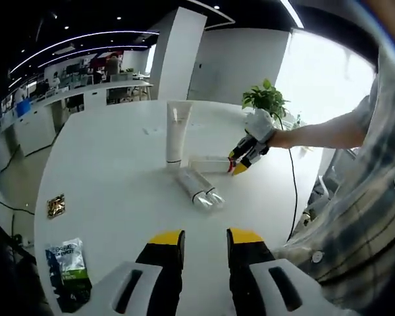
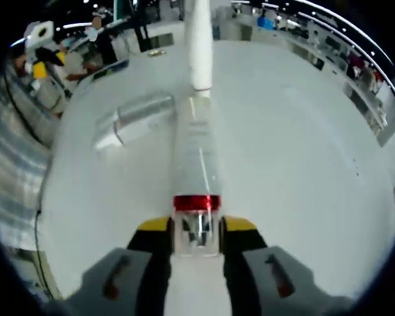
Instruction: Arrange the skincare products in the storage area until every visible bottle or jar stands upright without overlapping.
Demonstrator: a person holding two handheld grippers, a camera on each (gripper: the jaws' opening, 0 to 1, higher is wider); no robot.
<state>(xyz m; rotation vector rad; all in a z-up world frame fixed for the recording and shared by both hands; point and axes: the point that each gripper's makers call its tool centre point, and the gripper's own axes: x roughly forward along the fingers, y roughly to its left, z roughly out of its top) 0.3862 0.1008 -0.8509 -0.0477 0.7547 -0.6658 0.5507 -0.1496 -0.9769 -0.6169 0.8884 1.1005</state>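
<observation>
Right gripper: closed on the red-banded end of a clear bottle lying on the worktop, long axis pointing away toward the upright white tube.
Left gripper: narrowly parted, holding nothing.
Second bottle: lying flat just beside the tube.

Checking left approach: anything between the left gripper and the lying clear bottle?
Nothing visible. Bare white table lies between the left gripper and the clear bottle. The right gripper is beyond it, closed on the red-banded bottle near the upright white tube.

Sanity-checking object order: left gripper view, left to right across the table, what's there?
Green-and-black packet → small gold square item → upright white tube → clear bottles lying flat → right gripper → potted plant.
</observation>
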